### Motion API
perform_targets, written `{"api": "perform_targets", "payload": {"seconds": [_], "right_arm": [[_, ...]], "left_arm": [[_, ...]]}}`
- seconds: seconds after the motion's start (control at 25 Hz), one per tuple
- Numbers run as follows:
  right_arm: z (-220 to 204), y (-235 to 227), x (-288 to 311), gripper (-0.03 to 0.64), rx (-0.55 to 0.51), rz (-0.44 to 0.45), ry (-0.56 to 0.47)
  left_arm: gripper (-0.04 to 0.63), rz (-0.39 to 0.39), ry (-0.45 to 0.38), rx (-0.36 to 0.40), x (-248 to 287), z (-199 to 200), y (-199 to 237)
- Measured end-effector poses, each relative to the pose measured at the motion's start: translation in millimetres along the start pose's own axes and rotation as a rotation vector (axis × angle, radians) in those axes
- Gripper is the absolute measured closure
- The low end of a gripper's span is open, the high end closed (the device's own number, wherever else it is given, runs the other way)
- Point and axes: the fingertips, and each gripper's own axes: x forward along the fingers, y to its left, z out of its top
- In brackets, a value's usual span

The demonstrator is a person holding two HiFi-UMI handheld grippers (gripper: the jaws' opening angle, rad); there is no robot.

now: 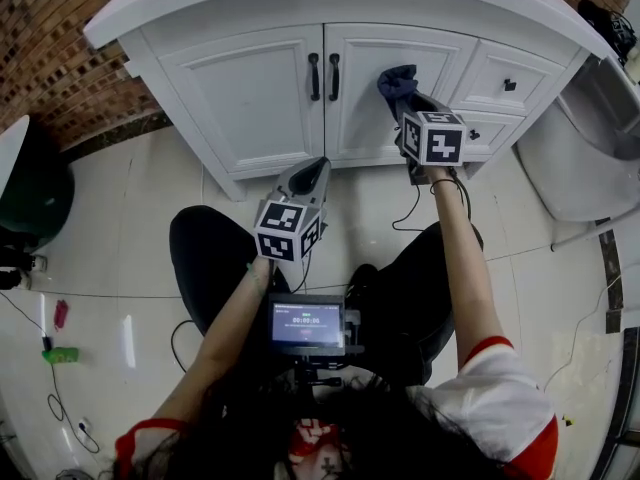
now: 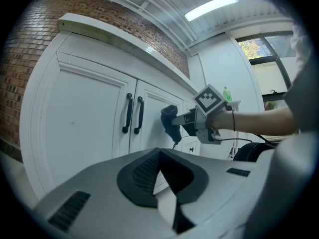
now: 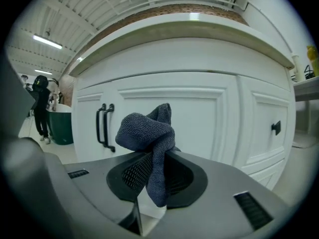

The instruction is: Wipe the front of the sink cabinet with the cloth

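Dark blue woven cloth (image 3: 148, 133) sits bunched in your right gripper (image 3: 149, 176), whose jaws are clamped on it, at the right door of the white sink cabinet (image 1: 250, 98), upper centre of the head view. Your left gripper (image 1: 303, 183) hangs lower, jaws together, empty.

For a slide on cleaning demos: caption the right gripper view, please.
Right gripper pinches a bunched dark cloth in front of the white sink cabinet doors.
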Motion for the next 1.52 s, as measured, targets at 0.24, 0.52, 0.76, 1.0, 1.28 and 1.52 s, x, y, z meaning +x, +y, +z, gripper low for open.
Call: {"api": "perform_targets", "payload": {"seconds": [0.24,0.52,0.76,1.0,1.28,1.52], "right_arm": [[-15.7,84.8,27.2,0.531,-0.016,0.133,0.039],[-27.9,86.1,43.9,0.531,-0.011,0.115,0.072],[-38.8,32.8,37.5,0.531,-0.021,0.022,0.101],[-49.6,-38.4,20.8,0.531,0.005,-0.097,0.123],[-63.5,-108.8,-0.5,0.531,0.066,-0.209,0.141],[-71.6,-119.8,-9.9,0.531,0.103,-0.224,0.142]], "left_arm": [[0.563,0.024,-0.014,-0.016,-10.0,1.7,15.1],[0.563,0.050,-0.007,-0.030,-20.5,-4.8,31.8],[0.563,0.058,0.000,-0.030,-22.9,-8.5,36.1],[0.563,0.050,0.003,-0.024,-15.5,-11.1,29.9],[0.563,0.022,0.018,-0.008,-2.7,-13.8,12.4],[0.563,0.008,0.018,-0.007,6.0,-14.5,5.3]]}}
